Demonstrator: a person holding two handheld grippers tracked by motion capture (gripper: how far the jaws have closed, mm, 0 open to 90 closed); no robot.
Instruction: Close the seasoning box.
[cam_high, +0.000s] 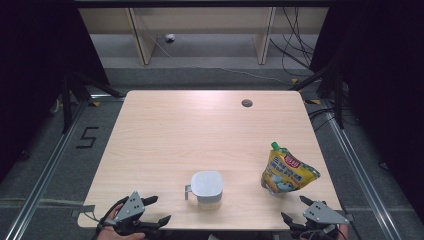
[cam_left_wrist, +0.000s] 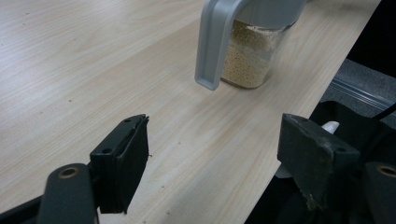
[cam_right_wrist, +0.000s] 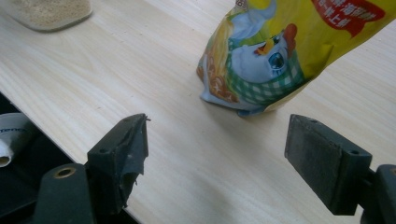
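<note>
At the near left corner of the light wooden table (cam_high: 165, 130), the left gripper (cam_high: 159, 210) hangs over the table's front edge with its jaws spread wide and nothing between them. In the left gripper view its two black pads (cam_left_wrist: 122, 161) stand well apart above bare wood, the right-hand one past the table edge over dark floor.

Ahead of it and to its right, near the front edge at about the middle of the table, stands the clear jar with a grey lid and grey side handle (cam_high: 206, 187), upright and partly filled with pale tan grains. The handle faces the left gripper, and only bare tabletop lies between them. The jar is well apart from both grippers.

Further right stands the yellow printed pouch with a green screw cap (cam_high: 287, 172), resting on its base and leaning, its cap end toward the far side of the table. It is near the table's right edge and apart from the jar.

Just in front of the pouch, at the near right corner, the right gripper (cam_high: 295, 210) is also released, jaws wide and empty. In the right gripper view the pouch's base sits on open wood beyond the jaws.

Far back on the table is a small round grey grommet (cam_high: 246, 103).
</note>
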